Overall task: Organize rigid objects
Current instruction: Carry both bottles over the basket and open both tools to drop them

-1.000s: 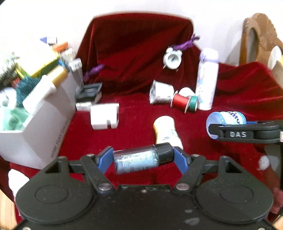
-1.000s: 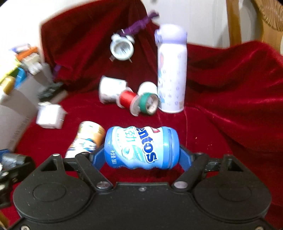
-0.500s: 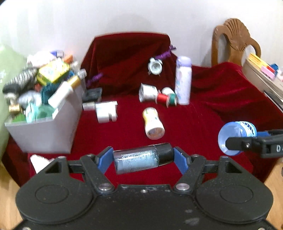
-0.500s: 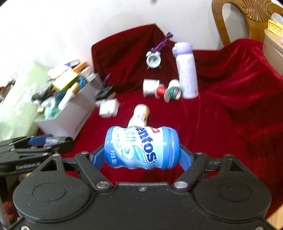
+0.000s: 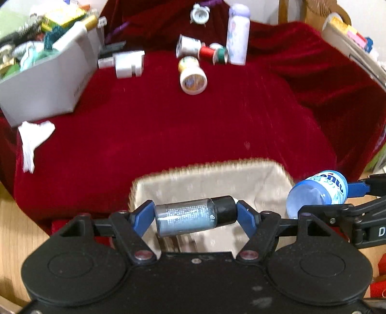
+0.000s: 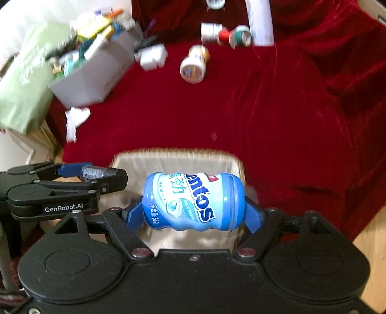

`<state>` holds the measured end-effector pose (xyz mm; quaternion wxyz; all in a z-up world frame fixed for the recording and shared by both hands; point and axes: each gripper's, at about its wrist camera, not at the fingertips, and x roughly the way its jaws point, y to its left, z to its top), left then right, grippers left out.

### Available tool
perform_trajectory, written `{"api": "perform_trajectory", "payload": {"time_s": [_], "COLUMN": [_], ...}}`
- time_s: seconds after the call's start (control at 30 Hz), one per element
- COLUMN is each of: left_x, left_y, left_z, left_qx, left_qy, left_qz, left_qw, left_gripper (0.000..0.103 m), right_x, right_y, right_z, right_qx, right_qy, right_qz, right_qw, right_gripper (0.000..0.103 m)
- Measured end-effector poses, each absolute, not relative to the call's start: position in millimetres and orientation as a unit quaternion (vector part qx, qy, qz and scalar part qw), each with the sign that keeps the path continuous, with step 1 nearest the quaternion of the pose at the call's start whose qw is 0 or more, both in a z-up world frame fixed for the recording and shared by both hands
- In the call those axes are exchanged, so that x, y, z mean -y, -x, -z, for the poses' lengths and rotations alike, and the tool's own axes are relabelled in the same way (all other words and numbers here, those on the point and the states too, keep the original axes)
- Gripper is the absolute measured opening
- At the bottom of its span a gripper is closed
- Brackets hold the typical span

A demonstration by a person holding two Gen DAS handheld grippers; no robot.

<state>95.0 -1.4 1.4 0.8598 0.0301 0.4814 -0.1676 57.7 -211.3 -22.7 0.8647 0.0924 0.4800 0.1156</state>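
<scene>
A: The left gripper has its jaws clamped end to end on a small clear glass vial with a black cap. The vial lies crosswise, long axis left to right, cap toward the right, held above a beige fabric-lined basket with a fringed rim at the near edge of the tabletop draped in dark red velvet cloth.

B: And the right gripper?

A: Its jaws grip a blue plastic Mentos gum bottle, also crosswise, printed label facing up, above the same basket. The two grippers hang side by side, near each other but apart.

B: Open room?

A: A wide bare stretch of velvet runs between the basket and the clutter at the back.

B: Count what lies there.

A: One yellow-and-white tub on its side, base toward the camera; one upright white-and-lilac flask; one white alarm clock; two thread spools, red and green; one white plastic block. At the left edge, one grey cardboard box crammed with oddments and one crumpled white tissue.
</scene>
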Motion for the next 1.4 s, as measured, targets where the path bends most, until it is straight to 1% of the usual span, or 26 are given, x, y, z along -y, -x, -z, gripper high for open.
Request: {"api": "perform_trajectory", "payload": {"time_s": [0.17, 0.5, 0.77, 1.1, 1.17, 1.4], "left_x": [1.5, 2.4, 4.1, 2.4, 3.7, 2.5], "left_y": [-82.4, -84.5, -83.9, -83.4, -83.1, -82.7], "left_z": [20.5, 47.3, 52.6, 55.7, 56.4, 58.5], "left_qx": [-0.508, -0.540, -0.545, -0.548, -0.549, -0.553], "left_qy": [-0.027, -0.037, -0.042, -0.042, -0.044, -0.046], "left_qz": [0.164, 0.156, 0.156, 0.153, 0.153, 0.155], "left_qw": [0.845, 0.826, 0.823, 0.821, 0.820, 0.818], "left_gripper": [0.071, 0.071, 0.084, 0.086, 0.088, 0.092], "right_x": [203.3, 194.0, 193.6, 194.7, 194.3, 194.7], "right_y": [-53.0, -57.0, -60.5, -60.6, -60.3, -59.9], "right_z": [37.9, 55.0, 62.2, 60.1, 59.8, 59.1], "right_qx": [-0.512, -0.541, -0.557, -0.555, -0.555, -0.555], "right_qy": [-0.093, -0.088, -0.093, -0.094, -0.094, -0.096], "right_qz": [-0.121, -0.107, -0.103, -0.100, -0.100, -0.100], "right_qw": [0.845, 0.829, 0.819, 0.820, 0.820, 0.820], "right_gripper": [0.077, 0.077, 0.077, 0.077, 0.077, 0.077]}}
